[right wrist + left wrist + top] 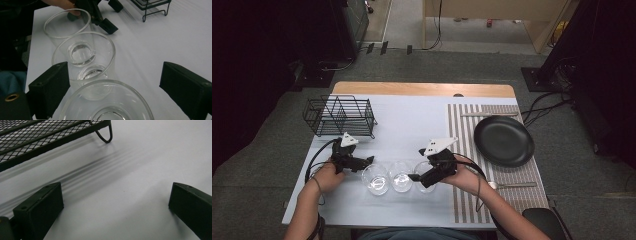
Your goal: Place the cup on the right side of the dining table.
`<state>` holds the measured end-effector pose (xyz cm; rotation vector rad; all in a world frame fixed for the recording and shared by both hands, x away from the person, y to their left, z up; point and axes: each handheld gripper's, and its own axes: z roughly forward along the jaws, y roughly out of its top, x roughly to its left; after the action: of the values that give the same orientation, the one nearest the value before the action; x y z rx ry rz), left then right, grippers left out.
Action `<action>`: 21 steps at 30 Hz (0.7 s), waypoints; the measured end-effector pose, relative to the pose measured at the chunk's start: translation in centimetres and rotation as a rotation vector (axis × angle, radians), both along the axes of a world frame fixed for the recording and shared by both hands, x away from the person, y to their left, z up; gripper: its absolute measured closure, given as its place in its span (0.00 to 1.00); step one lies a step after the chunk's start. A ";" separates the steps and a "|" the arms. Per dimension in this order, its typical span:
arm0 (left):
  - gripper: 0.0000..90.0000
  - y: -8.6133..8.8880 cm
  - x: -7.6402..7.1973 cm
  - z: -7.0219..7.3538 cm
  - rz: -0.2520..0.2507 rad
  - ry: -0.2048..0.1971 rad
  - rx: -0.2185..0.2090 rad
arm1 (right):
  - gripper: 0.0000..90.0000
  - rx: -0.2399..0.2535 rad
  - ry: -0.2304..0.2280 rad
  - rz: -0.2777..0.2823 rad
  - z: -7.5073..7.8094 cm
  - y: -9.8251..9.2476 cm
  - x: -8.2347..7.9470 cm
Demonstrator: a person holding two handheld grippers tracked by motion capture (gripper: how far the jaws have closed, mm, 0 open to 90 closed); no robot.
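Three clear glasses stand in a row near the table's front edge: left glass [375,178], middle glass [401,176], right glass [426,176]. My right gripper [418,166] is open, its jaws wide on either side of the right glass [107,102]; I cannot tell whether they touch it. Along those jaws [113,72] the middle glass [85,60] and the left glass [67,25] line up behind. My left gripper [366,164] is open just left of the row, above bare table [115,195], with nothing between its jaws. It also appears far off in the right gripper view [100,15].
A black wire rack [339,116] stands at the back left, its foot close ahead of my left gripper [105,137]. On the striped placemat [462,165] at the right lie a black plate [504,140], a knife [489,114] and a spoon [512,185].
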<state>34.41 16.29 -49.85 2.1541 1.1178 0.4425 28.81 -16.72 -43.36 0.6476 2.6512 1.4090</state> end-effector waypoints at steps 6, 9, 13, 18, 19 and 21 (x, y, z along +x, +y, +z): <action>0.00 0.0 0.0 0.0 0.000 0.000 0.000 | 0.10 -0.011 -0.005 0.040 -0.3 0.3 -0.3; 0.00 0.0 0.0 0.0 0.000 0.000 0.000 | 0.10 -0.011 -0.006 0.052 -0.3 0.3 -0.3; 0.00 0.0 0.0 0.0 -0.001 0.000 0.001 | 0.10 -0.017 -0.002 0.054 -0.5 0.3 -0.3; 0.00 0.0 0.0 0.0 0.000 0.000 0.001 | 0.10 -0.006 -0.017 0.078 -0.7 0.2 -0.3; 0.00 0.0 0.0 0.0 0.000 0.000 0.001 | 0.10 -0.006 -0.017 0.078 -0.7 0.2 -0.3; 0.00 0.0 0.0 0.0 0.000 0.000 0.001 | 0.10 -0.002 -0.012 0.082 -0.9 0.2 -0.4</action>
<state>34.41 16.30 -49.84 2.1552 1.1175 0.4426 28.44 -16.51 -44.25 0.5347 2.6988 1.4246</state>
